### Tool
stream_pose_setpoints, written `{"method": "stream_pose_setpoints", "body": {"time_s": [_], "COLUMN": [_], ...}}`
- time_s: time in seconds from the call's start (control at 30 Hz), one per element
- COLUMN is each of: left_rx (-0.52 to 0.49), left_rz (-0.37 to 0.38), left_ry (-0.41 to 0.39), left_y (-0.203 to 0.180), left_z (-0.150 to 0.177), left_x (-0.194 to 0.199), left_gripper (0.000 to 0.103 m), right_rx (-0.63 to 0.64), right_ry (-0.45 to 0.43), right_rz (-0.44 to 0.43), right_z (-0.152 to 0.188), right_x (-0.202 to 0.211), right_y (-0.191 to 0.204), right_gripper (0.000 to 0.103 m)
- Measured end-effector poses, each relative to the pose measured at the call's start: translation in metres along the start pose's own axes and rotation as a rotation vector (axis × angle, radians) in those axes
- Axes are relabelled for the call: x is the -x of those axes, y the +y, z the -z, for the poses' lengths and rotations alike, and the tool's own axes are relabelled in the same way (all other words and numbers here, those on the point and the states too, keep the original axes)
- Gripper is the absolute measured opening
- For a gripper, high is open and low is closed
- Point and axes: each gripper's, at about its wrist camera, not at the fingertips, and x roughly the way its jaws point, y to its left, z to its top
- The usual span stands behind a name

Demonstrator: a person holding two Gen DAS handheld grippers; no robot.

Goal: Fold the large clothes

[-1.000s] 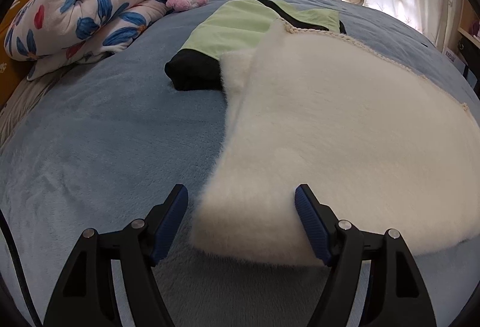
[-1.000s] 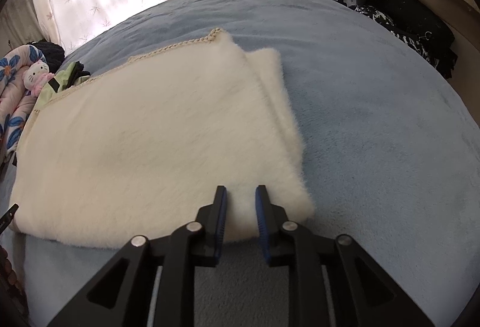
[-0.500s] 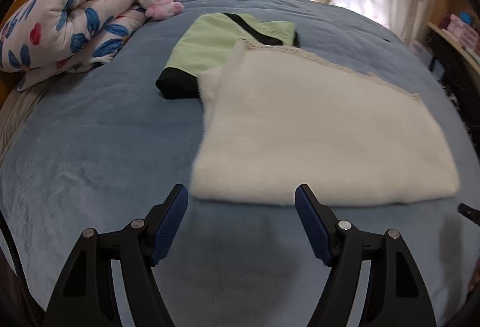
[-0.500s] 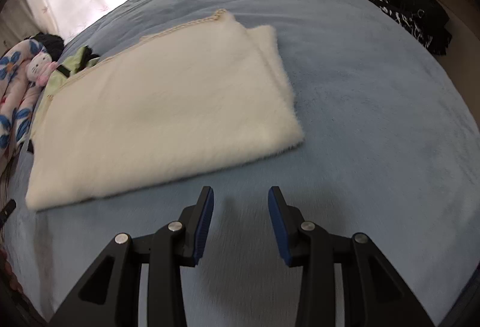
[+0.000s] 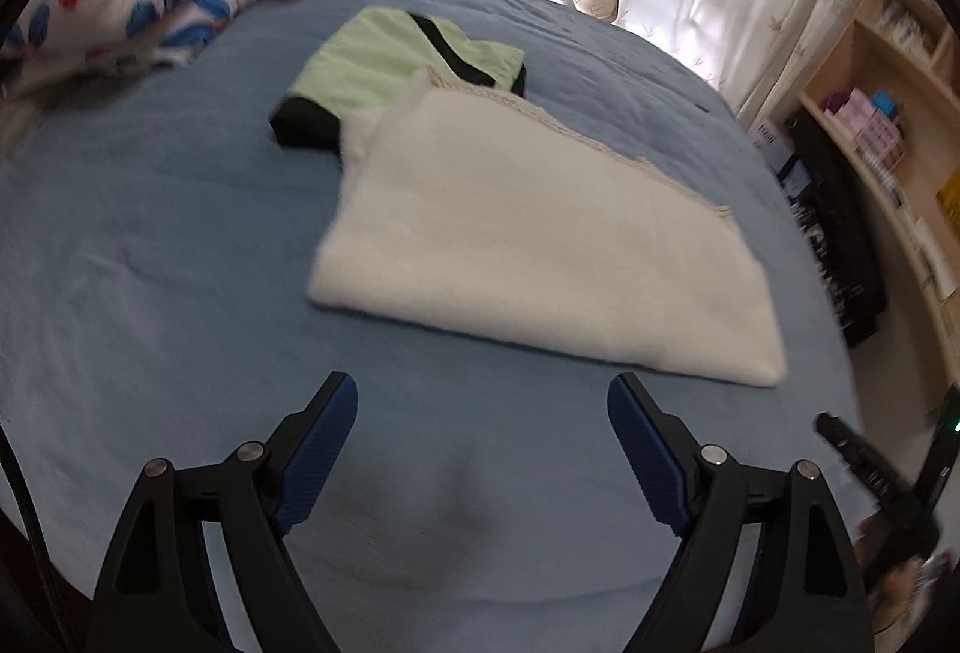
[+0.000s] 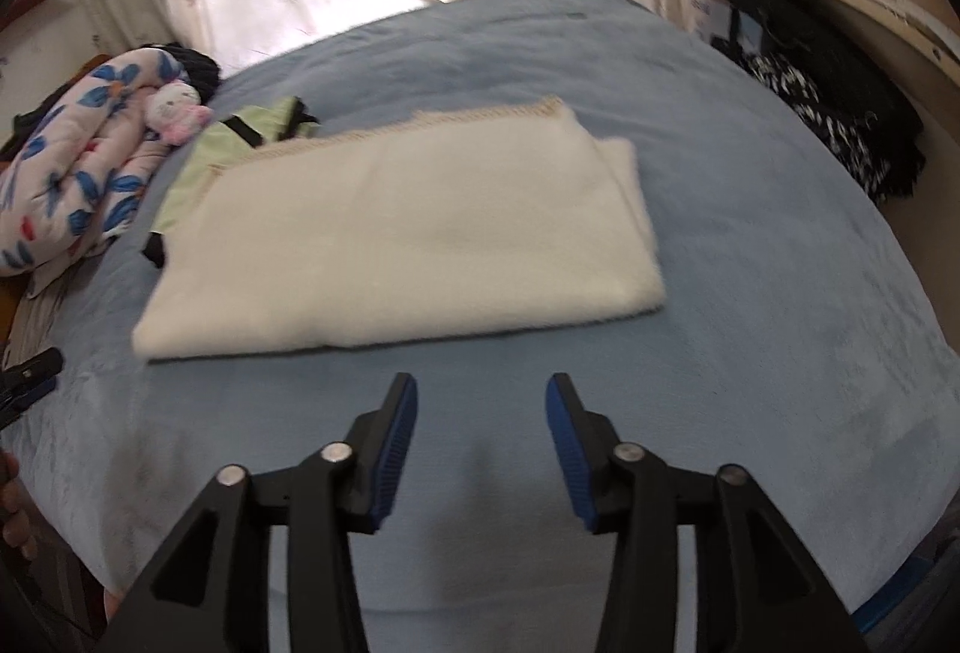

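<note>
Fleece garment (image 5: pixel 540 245), cream and folded flat, lies mid-bed (image 5: pixel 150 263), overlapping a green garment (image 5: pixel 390 59). It looks soft, light, probably floppy; take it at the near corners. Left gripper (image 5: pixel 483 449) and right gripper (image 6: pixel 480 443) hover spread, empty.

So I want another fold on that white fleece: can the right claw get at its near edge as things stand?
Probably yes. The right claw is open and holds nothing, and only bare blue bedspread lies between it and the near edge of the folded white fleece. Nothing rests on the fleece.
</note>
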Motion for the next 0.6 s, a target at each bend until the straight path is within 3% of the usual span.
{"method": "stream_pose_setpoints", "body": {"time_s": [0.17,0.33,0.6], "left_rx": [0.139,0.337,0.459], "left_rz": [0.204,0.4,0.431], "left_ry": [0.021,0.029,-0.066], "left_y": [0.016,0.046,0.074], "left_z": [0.015,0.033,0.019], "left_x": [-0.027,-0.082,-0.144], "left_gripper": [0.087,0.087,0.087], "right_rx": [0.015,-0.017,0.0], "right_ry": [-0.112,-0.188,-0.223], "right_rz": [-0.026,-0.034,-0.043], "right_z": [0.005,0.009,0.002], "right_x": [0.004,-0.016,-0.059], "right_y": [0.025,0.04,0.058], "right_gripper": [0.062,0.063,0.063]}}
